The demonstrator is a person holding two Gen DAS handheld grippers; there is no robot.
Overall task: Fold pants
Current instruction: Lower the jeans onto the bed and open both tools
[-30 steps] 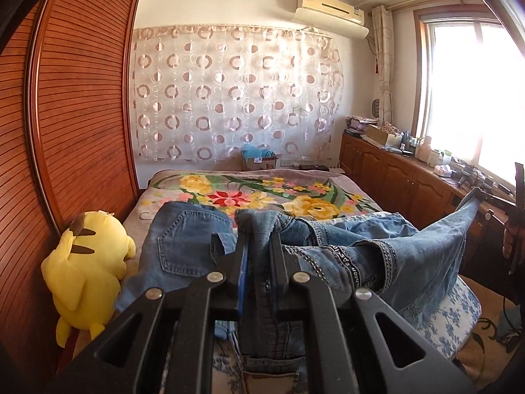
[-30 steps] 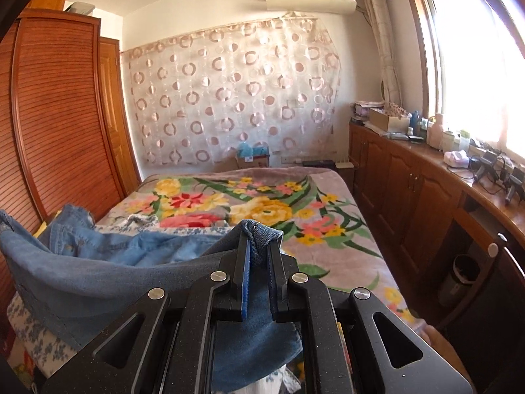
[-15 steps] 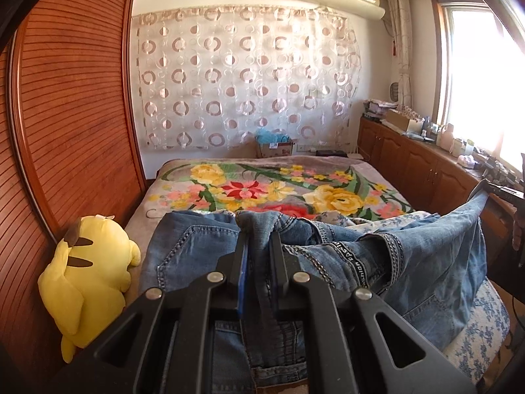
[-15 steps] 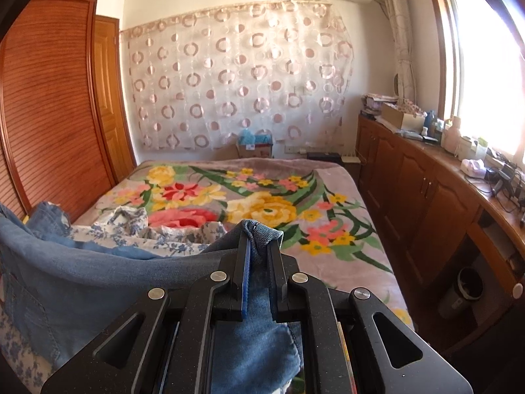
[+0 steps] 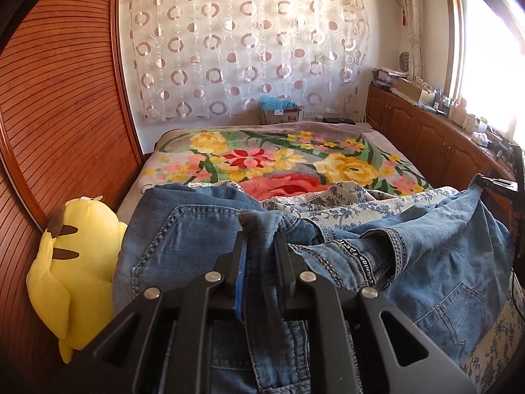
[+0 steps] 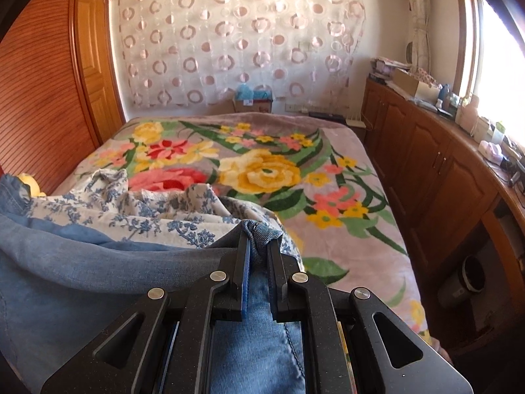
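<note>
Left wrist view: my left gripper (image 5: pixel 261 239) has a bunched fold of the blue jeans (image 5: pixel 183 249) between its fingers, and the jaws are opening, with the denim still sitting in the narrow gap. The jeans spread across the near end of the bed (image 5: pixel 170 170), over a white cloth with blue flowers (image 5: pixel 354 208), their waistband running off to the right, where the far edge is lifted. A yellow plush toy (image 5: pixel 75 269) leans against the slatted wooden wardrobe (image 5: pixel 59 105) on the left.

In the right wrist view, my right gripper (image 6: pixel 259 239) is clamped narrowly on another fold of the jeans (image 6: pixel 98 262), which drape away to the left over the same flowered cloth (image 6: pixel 131 210). Beyond lies the floral blanket (image 6: pixel 262 170), with wooden cabinets (image 6: pixel 426 164) along the right wall.
</note>
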